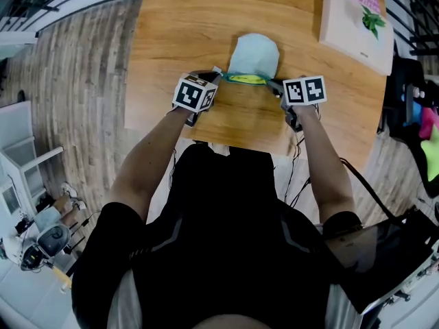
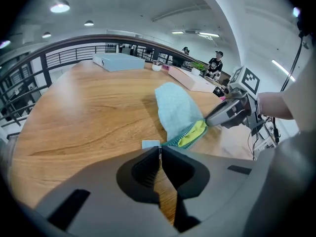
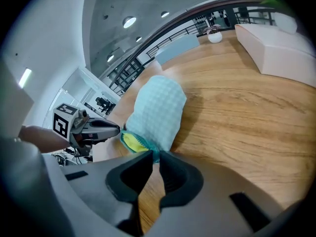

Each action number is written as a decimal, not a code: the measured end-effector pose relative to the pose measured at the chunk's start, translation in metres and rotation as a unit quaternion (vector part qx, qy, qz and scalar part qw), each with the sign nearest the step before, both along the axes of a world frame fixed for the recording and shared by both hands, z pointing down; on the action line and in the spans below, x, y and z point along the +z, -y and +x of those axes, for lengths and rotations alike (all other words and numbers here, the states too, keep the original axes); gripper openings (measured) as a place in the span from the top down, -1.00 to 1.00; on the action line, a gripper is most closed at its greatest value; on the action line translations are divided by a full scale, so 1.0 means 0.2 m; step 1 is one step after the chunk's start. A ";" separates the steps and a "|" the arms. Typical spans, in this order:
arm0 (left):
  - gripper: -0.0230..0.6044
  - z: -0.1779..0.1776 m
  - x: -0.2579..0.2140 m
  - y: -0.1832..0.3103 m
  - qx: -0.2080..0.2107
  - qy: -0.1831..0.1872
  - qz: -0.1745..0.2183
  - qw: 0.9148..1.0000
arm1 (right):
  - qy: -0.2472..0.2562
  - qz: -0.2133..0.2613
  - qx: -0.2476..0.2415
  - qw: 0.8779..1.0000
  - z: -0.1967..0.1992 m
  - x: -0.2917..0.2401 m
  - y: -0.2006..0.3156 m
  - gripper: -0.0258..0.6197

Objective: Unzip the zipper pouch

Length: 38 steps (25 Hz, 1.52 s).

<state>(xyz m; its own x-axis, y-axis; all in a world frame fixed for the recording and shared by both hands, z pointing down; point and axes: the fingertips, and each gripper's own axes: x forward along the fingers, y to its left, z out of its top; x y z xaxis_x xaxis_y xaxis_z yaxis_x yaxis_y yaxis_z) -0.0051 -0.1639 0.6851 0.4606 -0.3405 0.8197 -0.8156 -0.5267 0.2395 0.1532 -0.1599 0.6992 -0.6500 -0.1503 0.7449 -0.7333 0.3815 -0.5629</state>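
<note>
Pouch (image 1: 254, 55), pale checked cloth, gapes yellow inside; left gripper (image 2: 159, 147) and right gripper (image 3: 154, 154) jaws pinch its ends.

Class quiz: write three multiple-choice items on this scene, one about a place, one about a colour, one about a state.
1. The pouch lies on: A a chair; B the wooden table; C a shelf.
2. The lining showing in its mouth is: A red; B yellow; C black.
3. Its zipper is: A open; B fully closed; C missing.

Key: 1 B, it rests on bare wood. 2 B, yellow shows in the gap. 3 A, the two rows of teeth stand apart.
</note>
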 end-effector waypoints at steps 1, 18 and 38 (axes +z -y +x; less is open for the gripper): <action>0.81 0.00 0.00 0.00 0.002 -0.002 0.000 1.000 | -0.001 0.002 0.000 1.000 0.00 0.00 0.00 0.76; 0.81 -0.14 -0.43 0.09 0.009 -0.046 0.085 0.995 | -0.008 0.104 0.092 0.990 0.05 -0.41 -0.01 0.40; 0.82 -0.38 -1.81 0.07 0.021 -0.175 0.379 0.908 | 0.006 0.435 0.175 0.883 -0.02 -1.87 -0.06 0.55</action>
